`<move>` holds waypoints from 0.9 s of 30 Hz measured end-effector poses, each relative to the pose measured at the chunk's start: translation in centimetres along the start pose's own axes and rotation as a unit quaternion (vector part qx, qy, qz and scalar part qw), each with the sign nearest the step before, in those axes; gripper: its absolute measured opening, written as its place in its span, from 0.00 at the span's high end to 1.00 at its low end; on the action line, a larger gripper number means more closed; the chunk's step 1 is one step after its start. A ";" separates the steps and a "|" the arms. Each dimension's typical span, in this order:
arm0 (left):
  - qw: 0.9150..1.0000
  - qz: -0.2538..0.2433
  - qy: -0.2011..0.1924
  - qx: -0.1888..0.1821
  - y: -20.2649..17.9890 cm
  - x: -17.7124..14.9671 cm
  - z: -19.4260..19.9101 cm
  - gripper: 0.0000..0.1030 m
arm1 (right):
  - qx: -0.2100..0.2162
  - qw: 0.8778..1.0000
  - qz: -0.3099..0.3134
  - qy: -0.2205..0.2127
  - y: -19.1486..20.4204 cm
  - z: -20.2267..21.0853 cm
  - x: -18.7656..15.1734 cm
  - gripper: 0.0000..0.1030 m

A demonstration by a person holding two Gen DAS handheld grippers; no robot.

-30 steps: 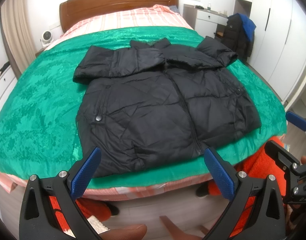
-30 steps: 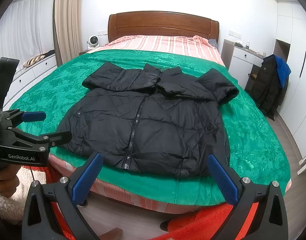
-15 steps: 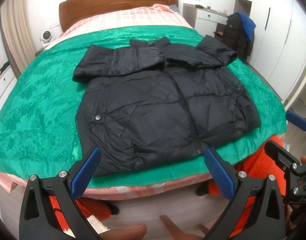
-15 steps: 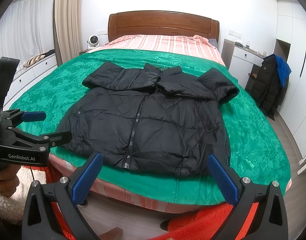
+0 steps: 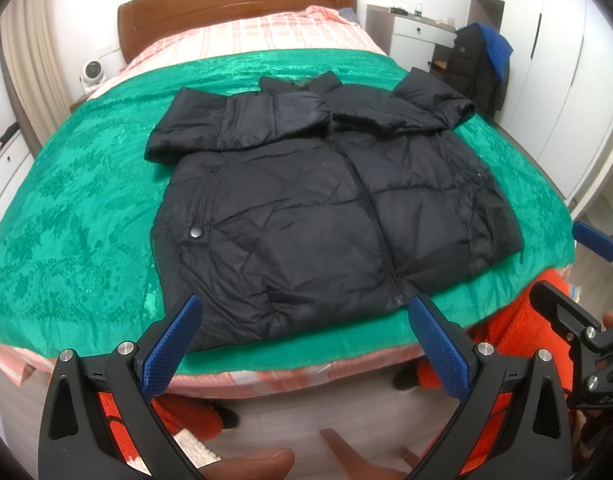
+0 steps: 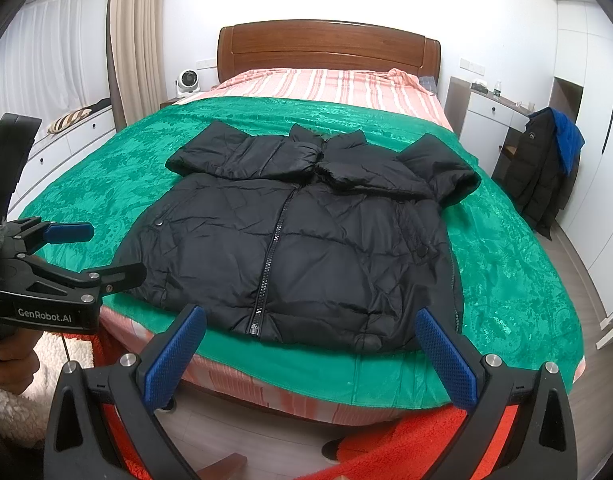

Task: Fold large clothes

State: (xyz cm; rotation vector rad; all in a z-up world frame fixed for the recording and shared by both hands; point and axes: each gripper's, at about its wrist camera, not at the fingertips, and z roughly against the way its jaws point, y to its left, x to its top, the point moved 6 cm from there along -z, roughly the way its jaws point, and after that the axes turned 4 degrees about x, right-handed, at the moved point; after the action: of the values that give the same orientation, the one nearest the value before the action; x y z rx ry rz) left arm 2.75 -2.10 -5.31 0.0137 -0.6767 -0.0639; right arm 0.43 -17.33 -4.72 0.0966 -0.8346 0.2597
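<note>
A: Jacket (image 5: 326, 216) flat on green blanket (image 5: 66, 232), front up, zipped. Hem toward the foot edge, collar toward the headboard (image 6: 326, 44); long axis running straight away from both tools. Both sleeves folded across the chest.

B: Tools?

A: Left gripper (image 5: 306, 344) spread wide, nothing between the jaws, short of the hem, off the bed edge. Right gripper (image 6: 310, 348) likewise agape, empty, level with the left one and to its right.

B: Which nearer to what?

A: Left tool lined up on the hem stretch from the left corner to the zipper (image 5: 382, 248). Right tool lined up from zipper foot (image 6: 253, 326) to the right corner. Neither touching cloth. No clear lead; both about equally far from the hem.

B: Pose?

A: Both held low, fingers pointing forward and slightly down over the foot of the bed. Hand (image 6: 10, 364) gripping the left handle, seen at the right camera's margin.

B: Next, likely?

A: Judged: forward reach to the hem corners, pinch, lift toward the collar. Puffy fill probably springy; shallow bite apt to slip.
</note>
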 end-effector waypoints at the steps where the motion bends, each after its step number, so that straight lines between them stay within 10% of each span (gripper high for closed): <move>1: 1.000 0.000 0.000 0.000 0.0 0.0 0.0 0.00 | 0.000 1.000 0.000 0.000 0.0 0.0 0.0 0.00; 20: 1.000 0.014 0.013 0.014 1.4 -0.4 -1.2 0.00 | 0.005 1.000 0.006 0.006 -0.2 -0.3 -0.3 0.00; 27: 0.980 0.161 0.113 0.038 12.8 -3.0 -8.4 0.01 | -0.083 0.990 -0.104 0.044 -13.9 -3.1 -2.2 0.00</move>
State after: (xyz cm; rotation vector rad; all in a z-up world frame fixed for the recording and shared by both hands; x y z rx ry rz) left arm 6.39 10.84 -13.31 -0.0154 -0.4479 0.2708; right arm 4.92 -30.58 -8.21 0.0155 -0.7488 -0.0031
